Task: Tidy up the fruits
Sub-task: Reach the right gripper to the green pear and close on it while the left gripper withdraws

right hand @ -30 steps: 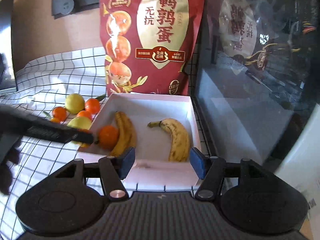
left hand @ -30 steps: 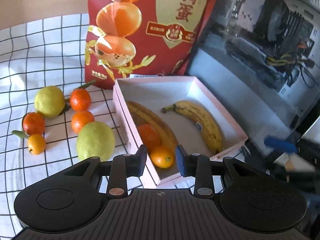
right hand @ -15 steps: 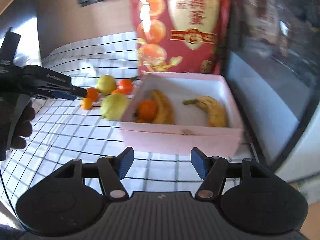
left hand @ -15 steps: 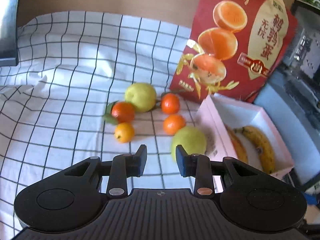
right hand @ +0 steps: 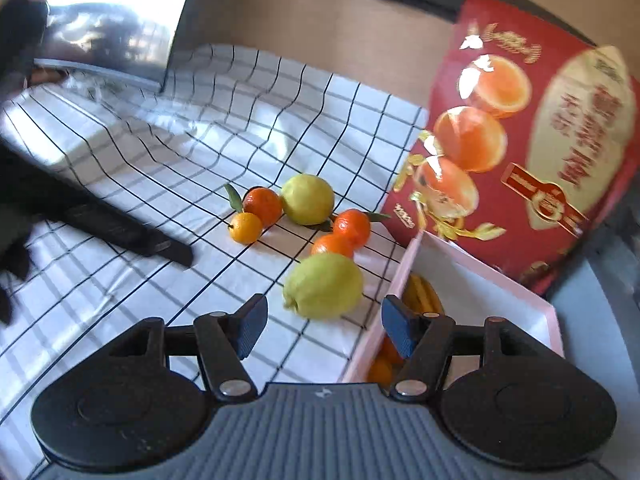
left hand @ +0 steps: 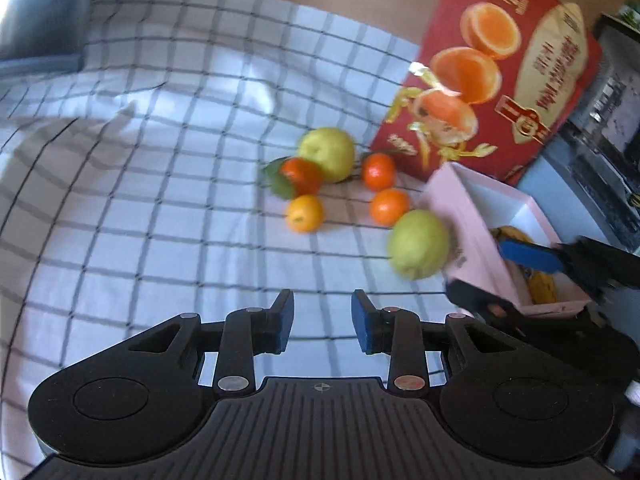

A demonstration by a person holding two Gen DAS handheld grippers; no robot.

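Loose fruit lies on the checked cloth [left hand: 160, 184] beside a pink box [left hand: 472, 236]: a near yellow-green lemon [left hand: 418, 243] [right hand: 323, 285], a far lemon [left hand: 327, 154] [right hand: 307, 199], and several small oranges such as one at the front left [left hand: 304, 213] [right hand: 245, 228]. Bananas [right hand: 422, 294] and an orange [right hand: 380, 370] lie in the box [right hand: 480, 292]. My left gripper [left hand: 322, 325] is open and empty over bare cloth, short of the fruit. My right gripper [right hand: 323, 324] is open, with the near lemon just beyond its fingertips and untouched. It shows at the right of the left wrist view [left hand: 532, 258].
A red snack bag [left hand: 500, 76] [right hand: 532, 132] stands behind the box. A shiny metal object [right hand: 116, 28] sits at the cloth's far left. The left gripper's black finger [right hand: 132, 234] reaches in from the left of the right wrist view. Dark equipment [left hand: 608, 128] is at the right.
Both grippers have swung left, away from the box and toward the loose fruit. The near lemon now sits just ahead of the right gripper. The left gripper now faces bare cloth.
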